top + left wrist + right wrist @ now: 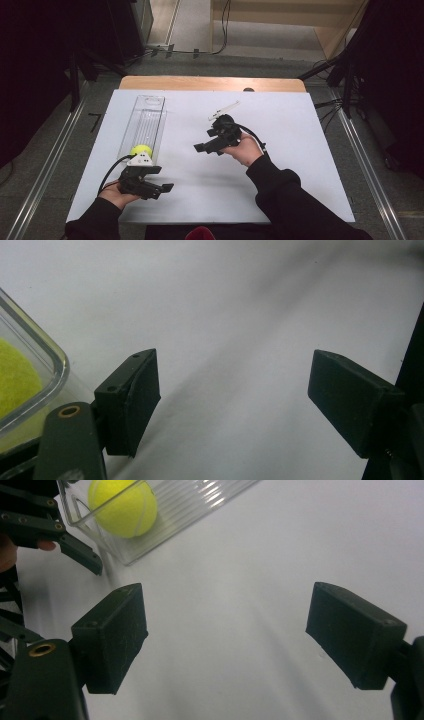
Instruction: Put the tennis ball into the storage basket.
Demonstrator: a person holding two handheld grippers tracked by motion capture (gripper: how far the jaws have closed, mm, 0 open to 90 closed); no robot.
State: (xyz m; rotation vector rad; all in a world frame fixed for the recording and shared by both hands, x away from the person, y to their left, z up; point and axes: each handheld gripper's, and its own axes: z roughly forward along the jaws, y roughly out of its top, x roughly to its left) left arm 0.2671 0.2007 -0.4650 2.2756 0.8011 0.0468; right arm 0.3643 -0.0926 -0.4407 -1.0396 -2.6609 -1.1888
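A yellow tennis ball [141, 149] lies at the near end of a long clear plastic tray [145, 117] on the left of the white table. My left gripper [162, 178] sits just in front of that end, held in a hand, open, with bare table between its jaws. The left gripper view [232, 395] has the tray corner [47, 352] and the ball [15, 375] at its left edge. My right gripper [204, 140] is held over the table's middle, jaws pointing left, open and empty. The right gripper view [227, 630] looks toward the ball [123, 505] in the tray [200, 500].
The white table top [280, 150] spreads wide to the right of both hands. A thin white strip [223, 110] shows just behind the right gripper. Dark stands and cables flank the table on the floor. The left gripper's fingers [75, 550] reach into the right gripper view's upper left.
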